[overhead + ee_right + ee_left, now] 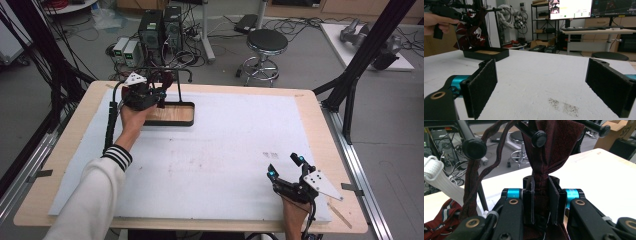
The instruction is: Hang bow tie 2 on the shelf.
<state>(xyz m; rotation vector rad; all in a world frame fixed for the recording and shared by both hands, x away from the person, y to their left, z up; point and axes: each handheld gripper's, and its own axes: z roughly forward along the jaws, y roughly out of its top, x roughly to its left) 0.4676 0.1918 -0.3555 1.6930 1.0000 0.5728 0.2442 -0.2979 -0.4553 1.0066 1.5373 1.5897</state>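
1. Left gripper (pixel 161 96): held at the far left of the table (pixel 310 107), at the rack. In the left gripper view its jaws are drawn together and clamped on a gathered fold of dark red cloth (pixel 549 152).
2. Dark red cloth: it hangs from the black pegs (pixel 539 138) of the rack and runs down between the two pads (pixel 554 202), which press on it from both sides. A thin strap of the same colour (pixel 472 185) hangs from a second peg to the left in that view.
3. Rack (pixel 172 114): a black stand with a flat wooden base tray, standing on the white sheet (pixel 235 150) at the far left of the table. The right gripper view shows the base tray (pixel 486 53) far off to the left, with the dark red cloth (pixel 465 32) draped above it.
4. Right gripper (pixel 286 166): at the near right of the table, well apart from the rack, its jaws spread wide with nothing between them. In the right gripper view the two pads (pixel 484 87) stand far apart over the bare white sheet.
5. White strap (pixel 439 180): lies at the left edge of the left gripper view, beside a striped red fabric (pixel 444 217) low in the corner.
6. Person's left hand (pixel 131 116): grips the left gripper body; a pale sleeve (pixel 95 200) with a striped cuff leads in from the near edge.
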